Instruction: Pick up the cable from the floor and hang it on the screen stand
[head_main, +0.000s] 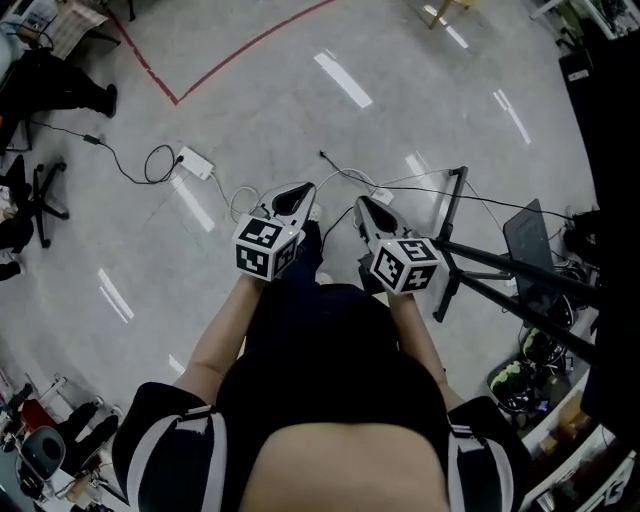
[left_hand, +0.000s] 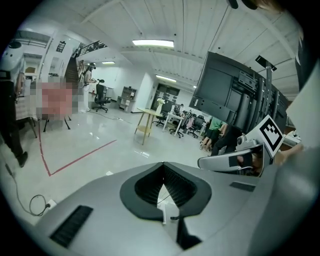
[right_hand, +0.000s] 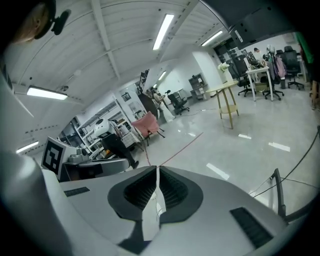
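Observation:
A thin white cable (head_main: 345, 176) lies on the grey floor just ahead of both grippers, running to a small white box (head_main: 381, 195). A second cable, a black loop (head_main: 158, 163) with a white adapter (head_main: 195, 162), lies further left; the left gripper view shows that loop (left_hand: 37, 204) too. The black screen stand (head_main: 450, 240) rises at the right, and its big dark screen (left_hand: 230, 95) fills the left gripper view's right side. My left gripper (head_main: 308, 187) (left_hand: 162, 163) and right gripper (head_main: 362, 200) (right_hand: 157, 167) are held side by side above the floor, tips together, holding nothing.
A red tape line (head_main: 230, 55) crosses the floor ahead. An office chair (head_main: 40, 190) and a person's dark legs (head_main: 60, 85) are at the far left. Boxes and gear (head_main: 530, 380) crowd the stand's base at the right. A wooden stool (left_hand: 145, 125) stands farther off.

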